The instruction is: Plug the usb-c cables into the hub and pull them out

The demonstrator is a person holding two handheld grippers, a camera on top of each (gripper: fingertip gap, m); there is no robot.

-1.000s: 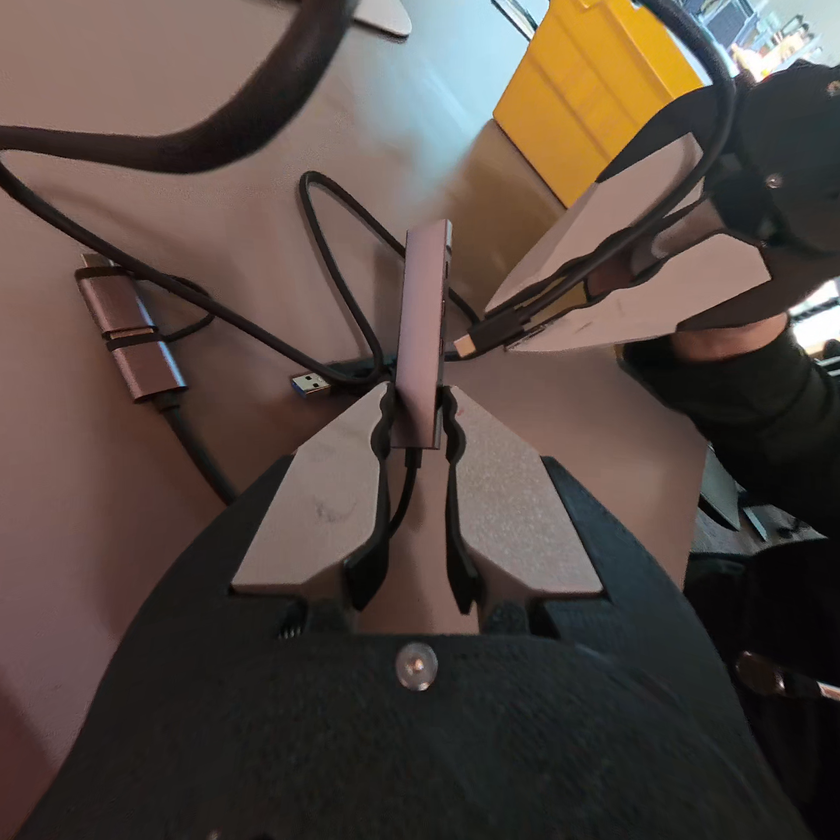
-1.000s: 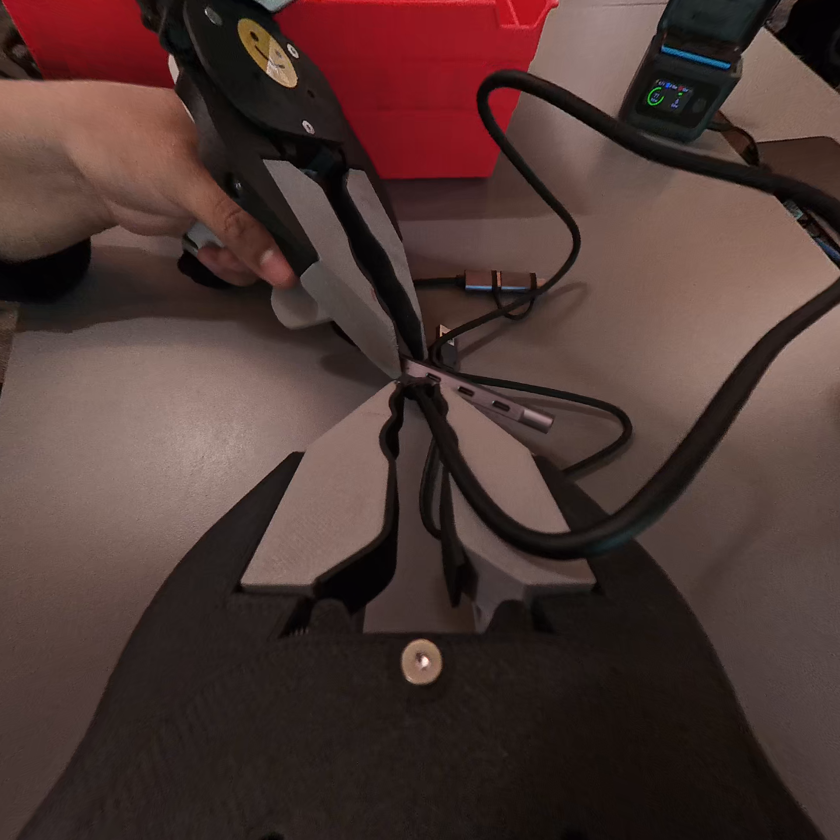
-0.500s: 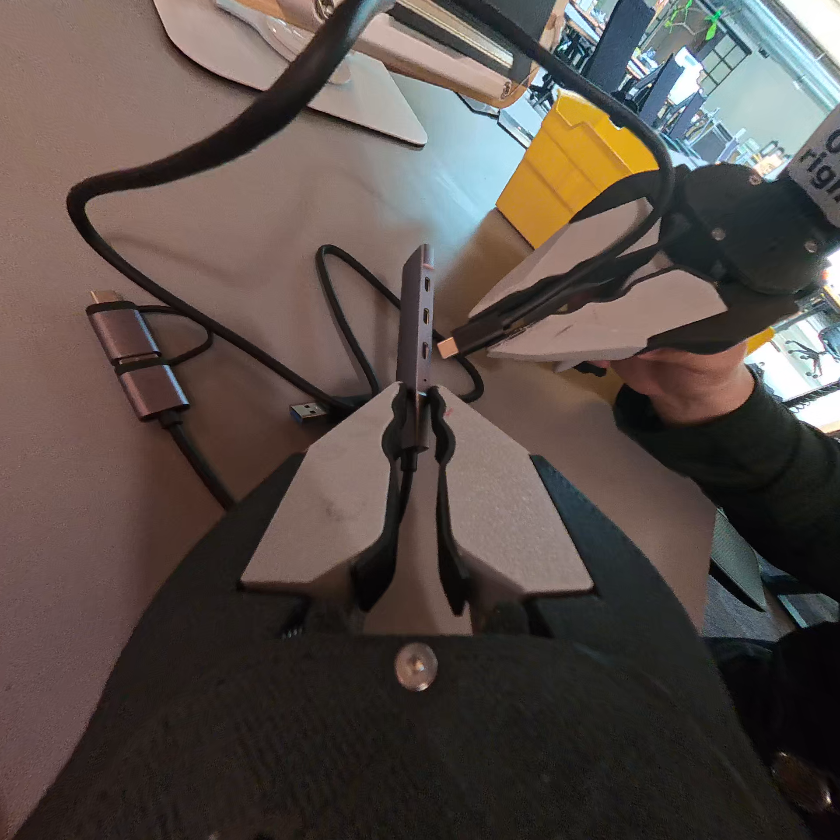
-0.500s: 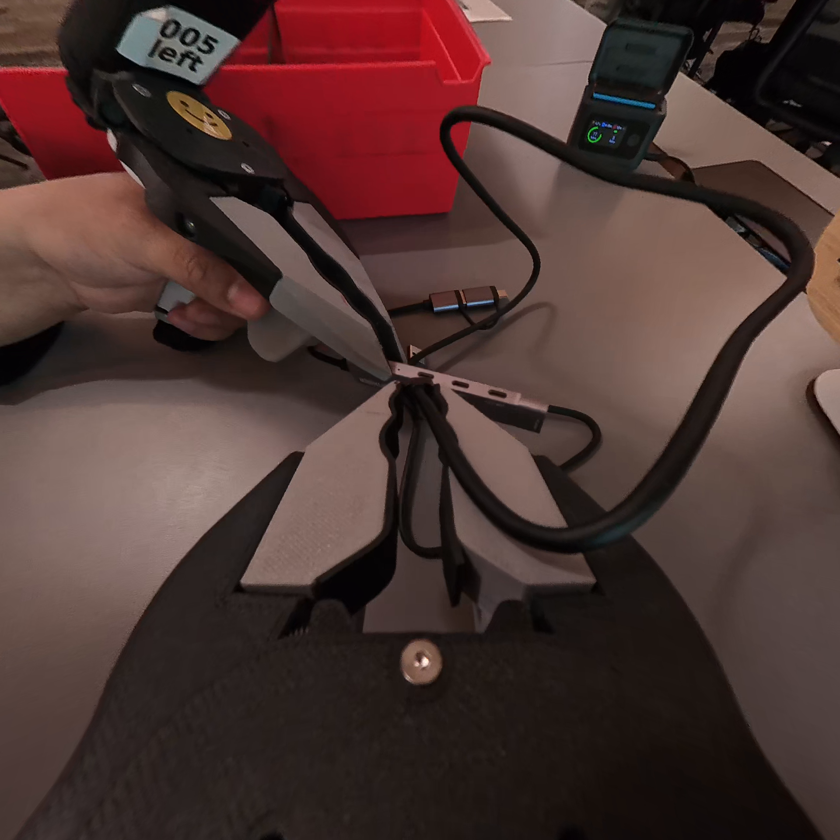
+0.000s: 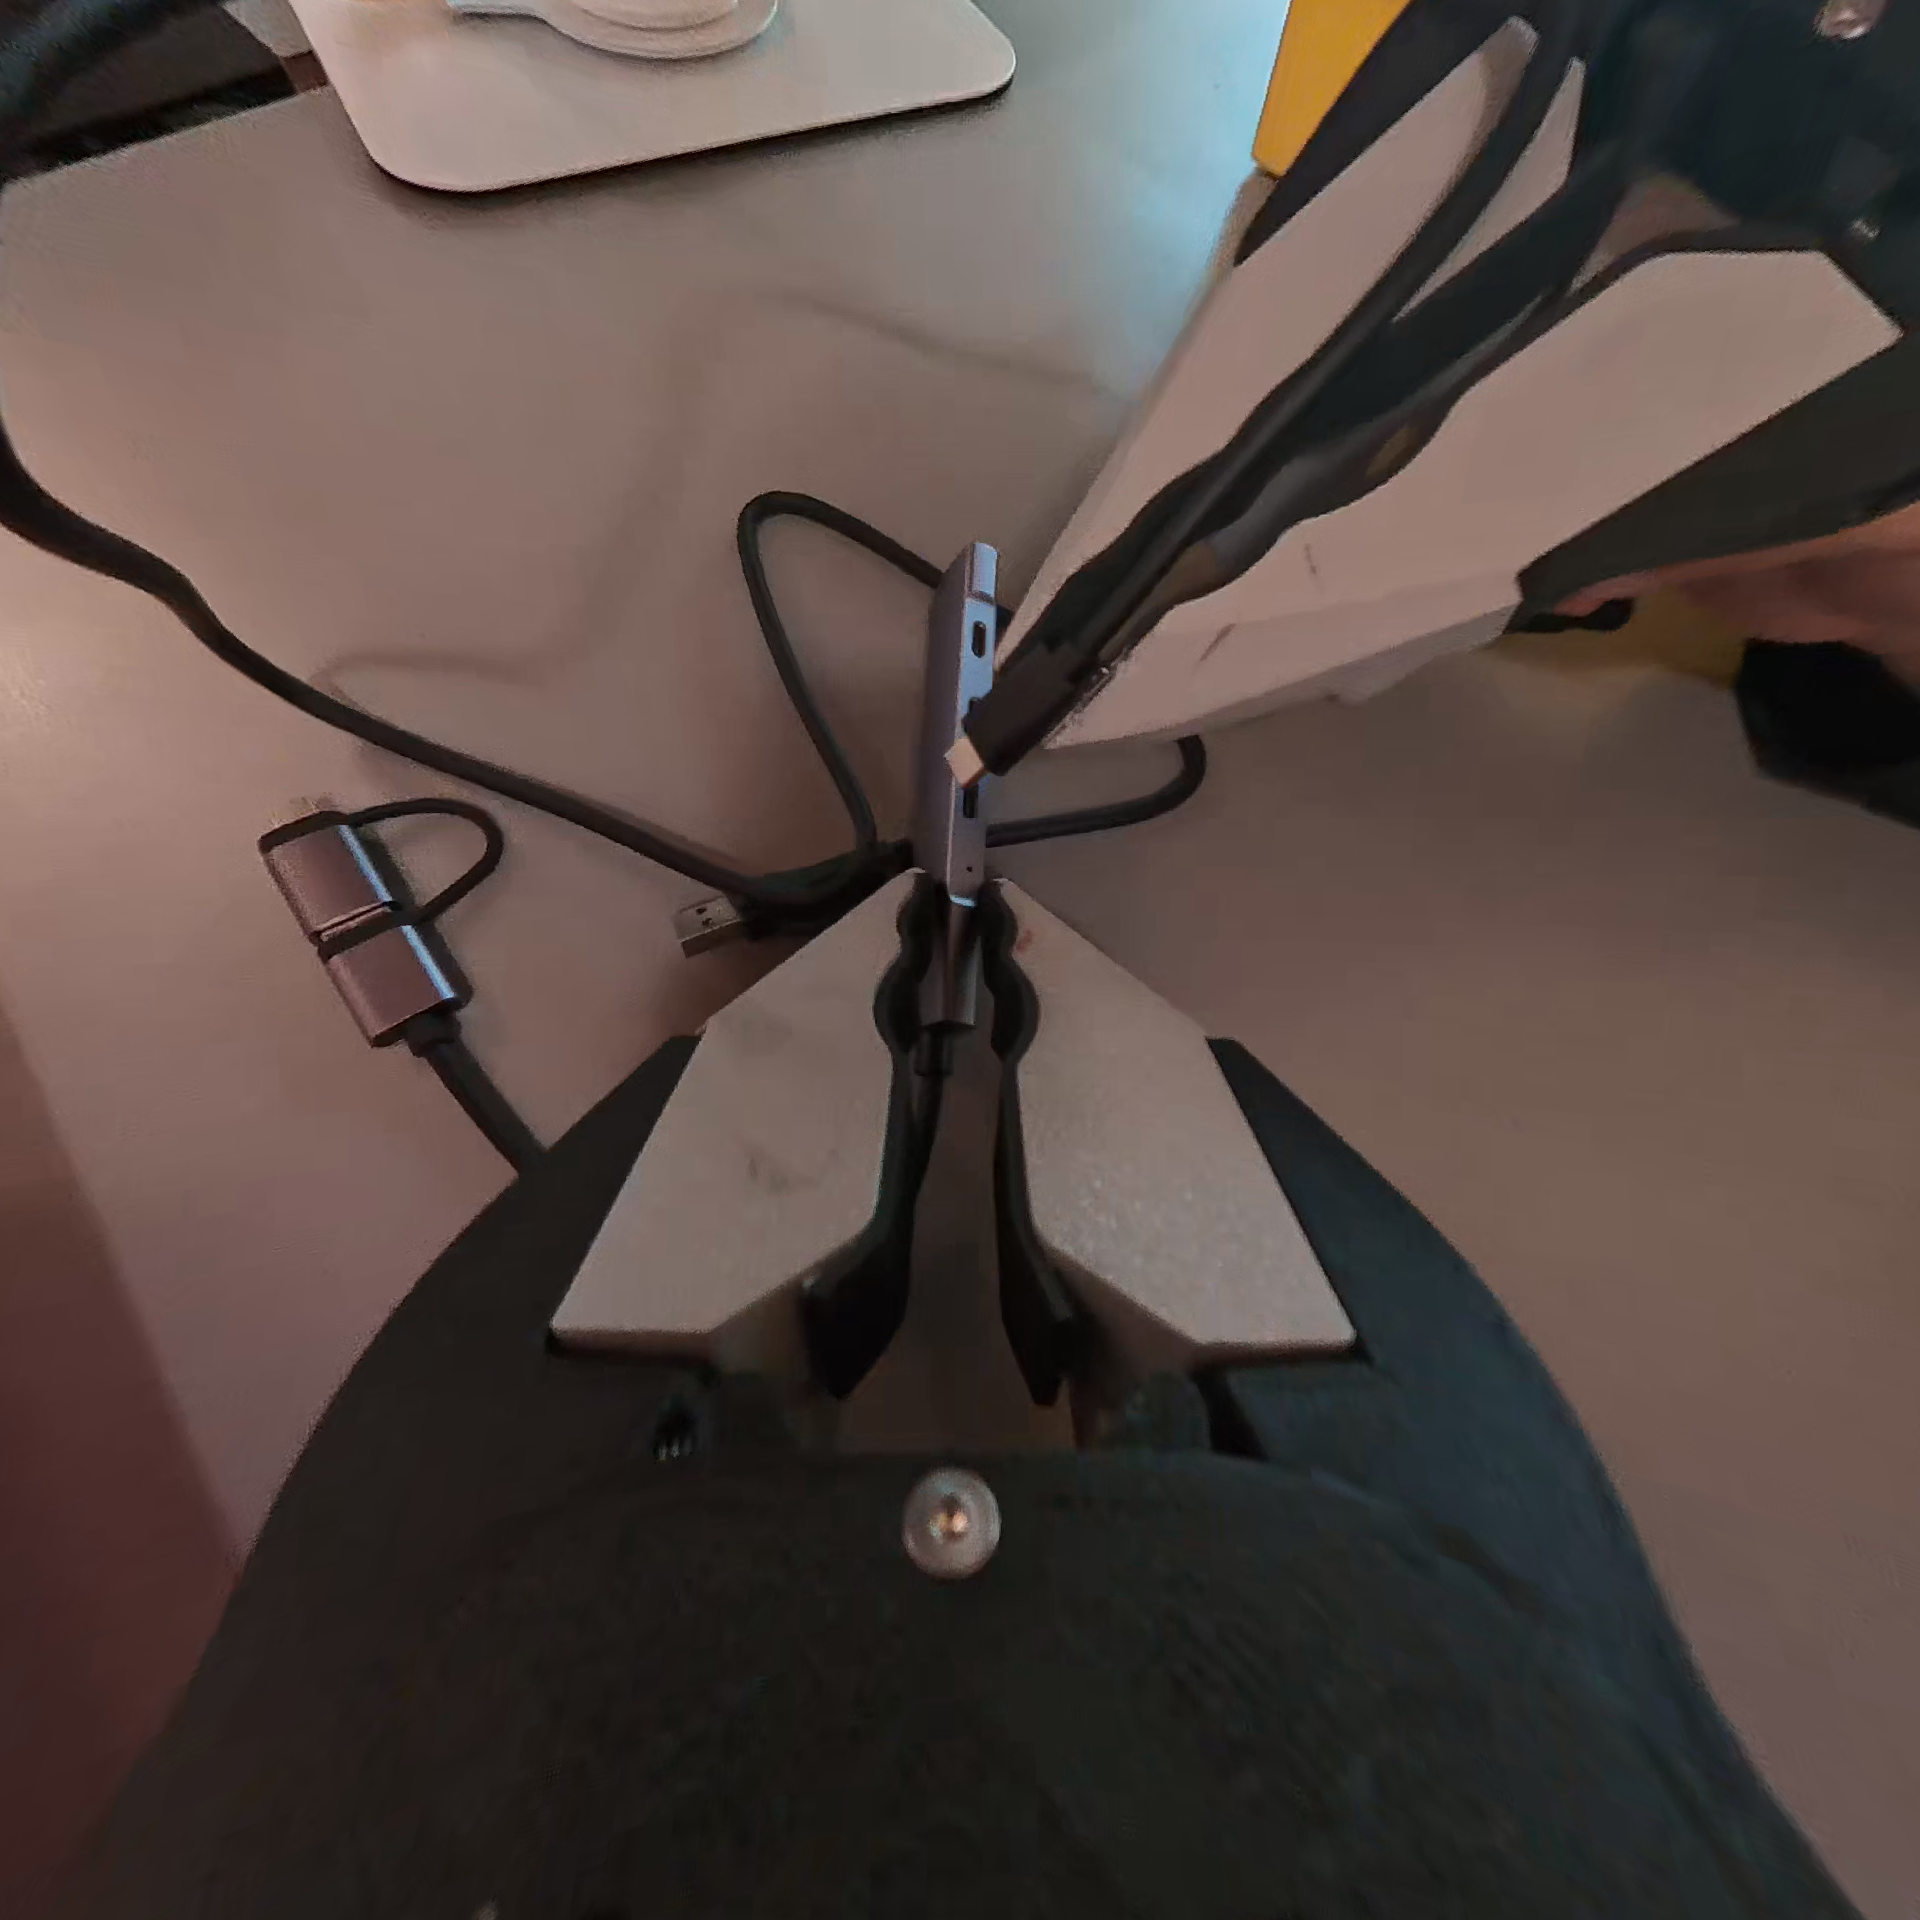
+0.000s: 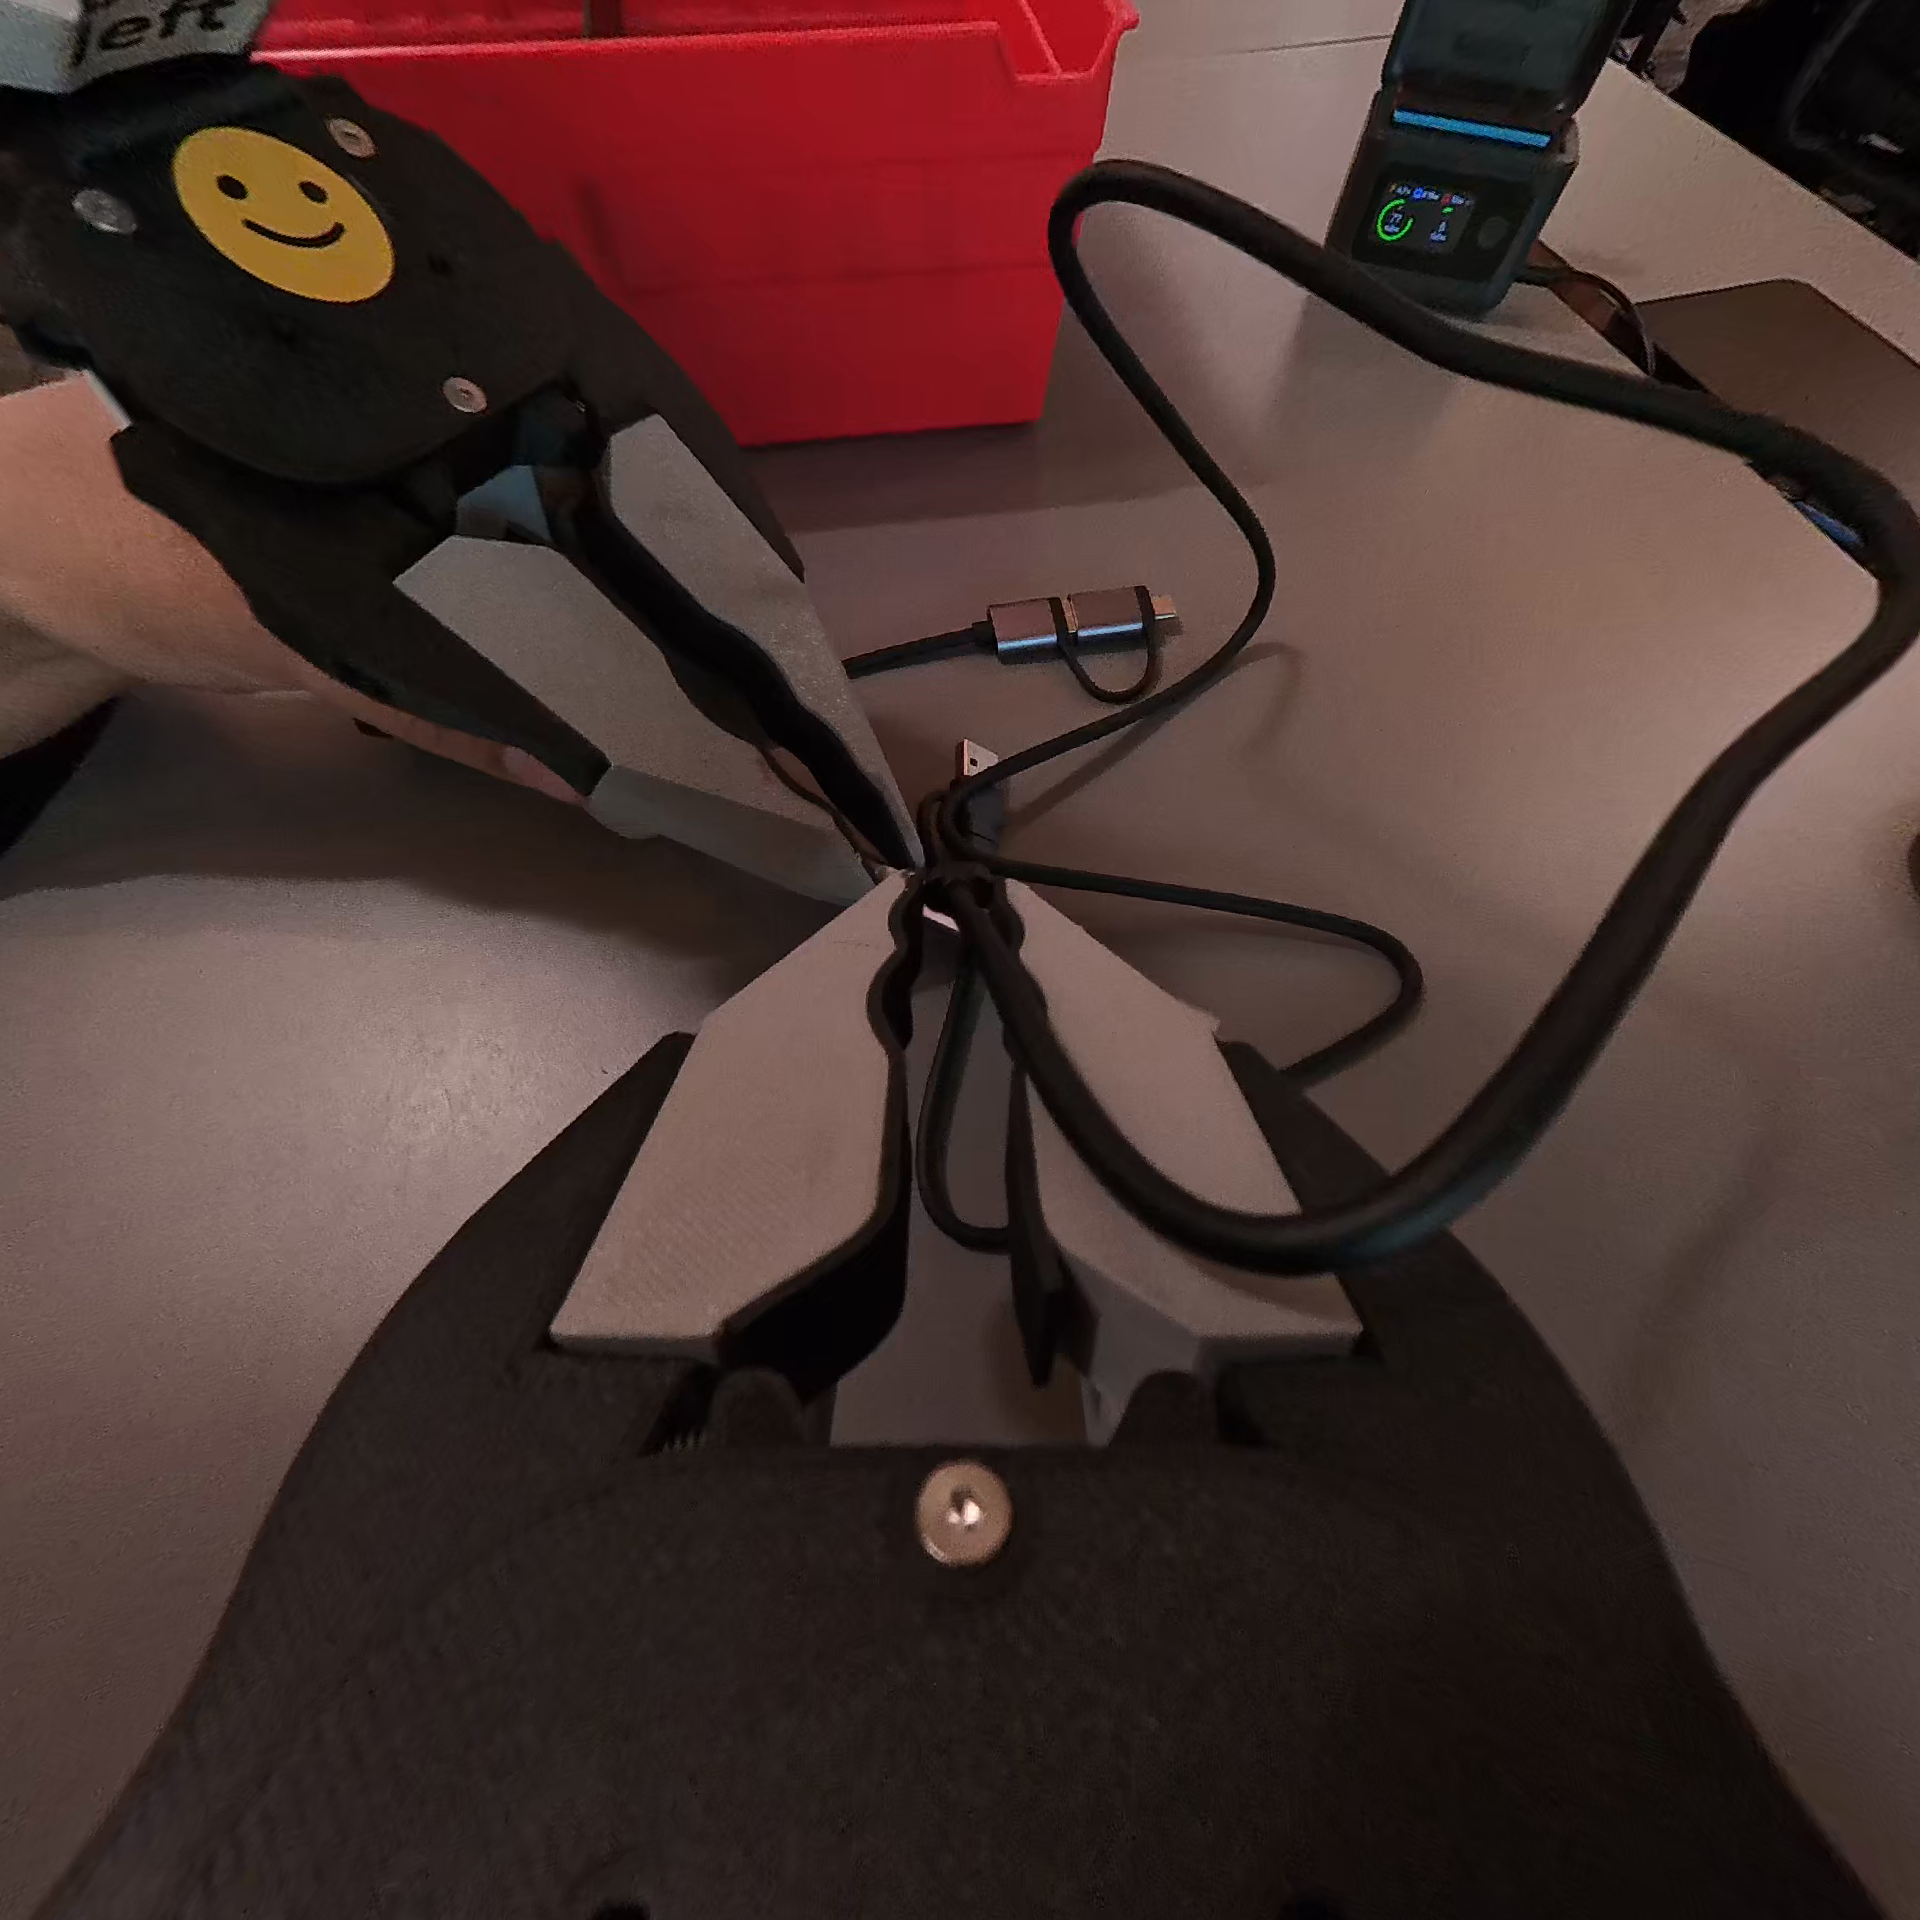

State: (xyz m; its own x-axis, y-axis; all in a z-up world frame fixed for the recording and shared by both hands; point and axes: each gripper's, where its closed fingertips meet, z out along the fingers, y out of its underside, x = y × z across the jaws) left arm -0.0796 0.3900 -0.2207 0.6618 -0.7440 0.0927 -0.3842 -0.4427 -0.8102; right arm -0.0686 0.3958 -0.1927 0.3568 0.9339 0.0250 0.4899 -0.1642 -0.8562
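My left gripper (image 5: 948, 891) is shut on the near end of a slim grey USB hub (image 5: 954, 727), which points away with its ports facing right. My right gripper (image 5: 1023, 717) comes in from the upper right, shut on a black USB-C cable plug (image 5: 1013, 717). The plug's metal tip (image 5: 964, 764) lies just in front of the hub's side ports, angled down-left; I cannot tell if it touches. In the right wrist view my right gripper (image 6: 940, 902) meets the left gripper (image 6: 878, 847) tip to tip, and the hub is hidden there. The thick black cable (image 6: 1558, 1091) loops to the right.
A second cable end with grey adapters (image 5: 358, 935) (image 6: 1081, 623) lies on the grey table (image 5: 520, 468). A loose USB-A plug (image 5: 712, 923) lies left of my left fingers. A red bin (image 6: 831, 208), a small device with a screen (image 6: 1455, 177), a white stand base (image 5: 675, 94) and a yellow bin (image 5: 1299, 94) stand around. Left and right tips are no more than a few centimetres apart.
Both grippers came closer together. The right gripper moved down towards the hub, and the plug tip now lies against the hub's port side, angled downward instead of pointing at it level.
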